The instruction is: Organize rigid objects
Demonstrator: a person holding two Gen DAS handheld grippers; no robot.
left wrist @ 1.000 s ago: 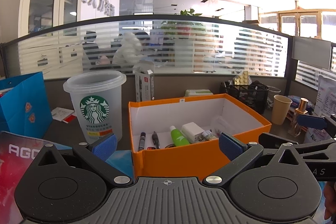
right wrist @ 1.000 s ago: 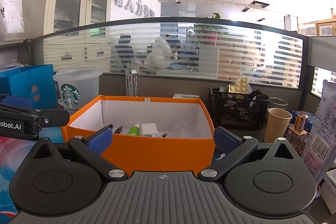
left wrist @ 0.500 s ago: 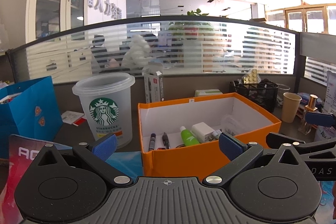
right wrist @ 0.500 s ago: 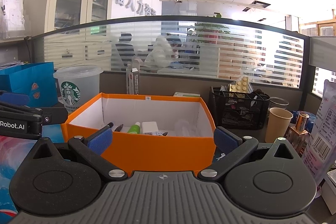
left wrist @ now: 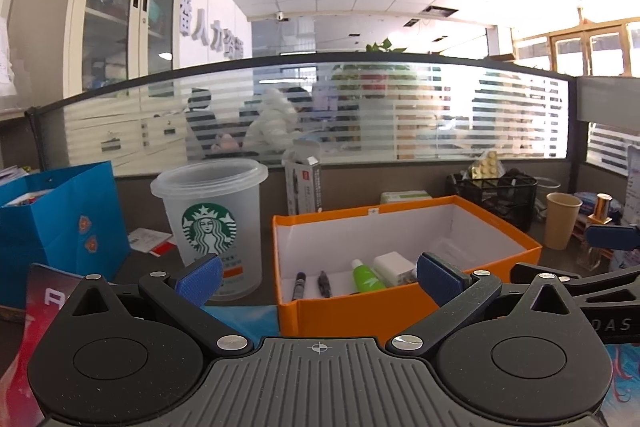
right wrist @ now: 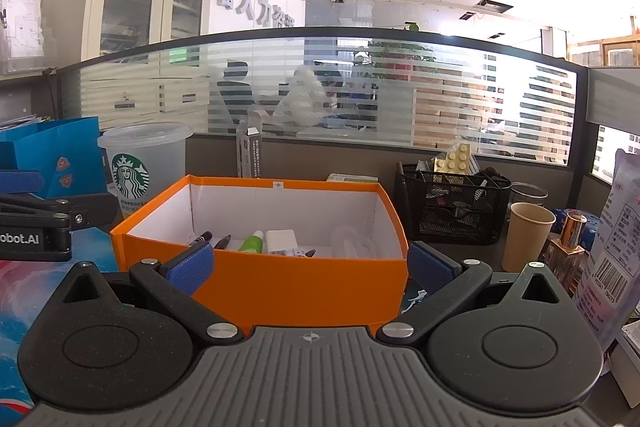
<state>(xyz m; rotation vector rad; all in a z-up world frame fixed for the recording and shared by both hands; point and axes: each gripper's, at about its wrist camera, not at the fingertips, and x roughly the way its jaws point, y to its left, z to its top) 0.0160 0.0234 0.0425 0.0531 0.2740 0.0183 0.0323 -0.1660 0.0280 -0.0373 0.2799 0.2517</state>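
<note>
Two tools hover side by side over the counter (right wrist: 496, 251), both spread wide and holding nothing: the left tool (left wrist: 318, 277) and the right tool (right wrist: 310, 263) each face the orange box (right wrist: 304, 283). The box is open-topped, white inside, with bright orange walls. On its floor lie two dark pens (left wrist: 298, 285), a green tube with a white cap (left wrist: 366, 277), a white block (left wrist: 394, 265) and something clear and plastic I cannot make out. A frosted Starbucks cup (left wrist: 210, 223) stands upright just left of the box; a black mesh organizer (right wrist: 452, 209) and a paper cup (right wrist: 526, 237) stand to its right.
</note>
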